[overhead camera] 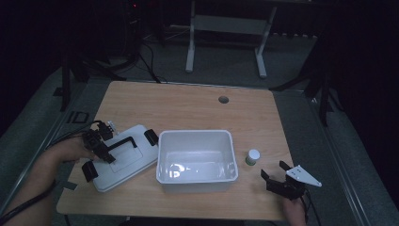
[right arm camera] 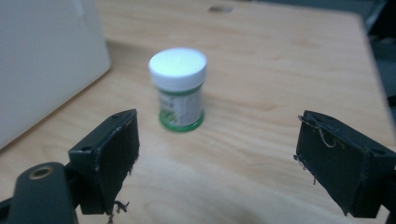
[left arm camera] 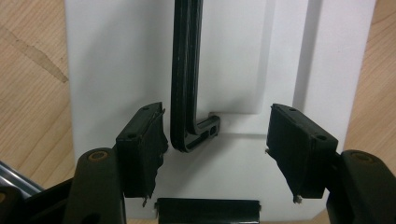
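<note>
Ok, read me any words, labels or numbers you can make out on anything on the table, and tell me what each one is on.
None can be read.
The small jar carries a green and white label with print, too blurred to read.
The white box, its lid and the table show no writing.

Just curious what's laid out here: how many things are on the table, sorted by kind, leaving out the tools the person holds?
White plastic bin: 1
White lid with black handle: 1
Small white-capped jar: 1
Total: 3
</note>
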Demonstrator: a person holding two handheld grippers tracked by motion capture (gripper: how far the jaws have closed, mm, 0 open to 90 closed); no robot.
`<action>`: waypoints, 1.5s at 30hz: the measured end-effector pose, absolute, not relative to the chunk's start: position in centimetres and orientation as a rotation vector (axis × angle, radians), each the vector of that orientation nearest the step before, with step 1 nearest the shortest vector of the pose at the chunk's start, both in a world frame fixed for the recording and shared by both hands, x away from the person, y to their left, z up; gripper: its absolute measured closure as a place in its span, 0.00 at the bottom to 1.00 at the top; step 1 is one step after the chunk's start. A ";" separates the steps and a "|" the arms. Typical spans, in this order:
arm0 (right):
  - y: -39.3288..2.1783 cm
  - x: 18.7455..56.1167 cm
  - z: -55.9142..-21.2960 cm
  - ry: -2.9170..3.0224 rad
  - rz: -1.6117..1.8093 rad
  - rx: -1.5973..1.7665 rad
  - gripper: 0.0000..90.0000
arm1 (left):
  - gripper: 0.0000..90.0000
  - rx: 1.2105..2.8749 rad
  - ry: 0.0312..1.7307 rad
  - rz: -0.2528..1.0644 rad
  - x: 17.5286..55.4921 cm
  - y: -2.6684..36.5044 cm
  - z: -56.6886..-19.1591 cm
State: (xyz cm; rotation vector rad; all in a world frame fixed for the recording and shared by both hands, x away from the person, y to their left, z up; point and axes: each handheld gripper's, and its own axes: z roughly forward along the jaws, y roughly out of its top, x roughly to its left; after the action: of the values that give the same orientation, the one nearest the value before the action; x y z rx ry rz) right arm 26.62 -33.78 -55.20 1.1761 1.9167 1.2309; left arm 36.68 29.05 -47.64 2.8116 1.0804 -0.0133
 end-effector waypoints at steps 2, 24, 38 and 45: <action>-33.8 26.9 -55.1 1.962 1.221 1.194 0.14 | 0.38 2.807 1.078 -0.021 36.7 29.0 -47.6; -33.2 29.8 -52.5 2.457 0.836 1.271 0.13 | 0.38 2.832 1.074 -0.014 35.9 29.4 -46.8; -31.8 32.8 -50.8 2.699 0.453 1.216 0.15 | 0.38 2.852 1.074 -0.019 35.9 29.2 -46.6; -30.9 34.4 -50.3 2.742 0.319 1.222 0.15 | 0.38 2.825 1.073 -0.063 35.9 29.5 -46.7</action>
State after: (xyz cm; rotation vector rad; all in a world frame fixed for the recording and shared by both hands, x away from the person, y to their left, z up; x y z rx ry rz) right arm 34.39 -30.94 -50.33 1.2224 2.7420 0.3192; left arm 35.85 29.50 -46.68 2.8250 1.0730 -0.0632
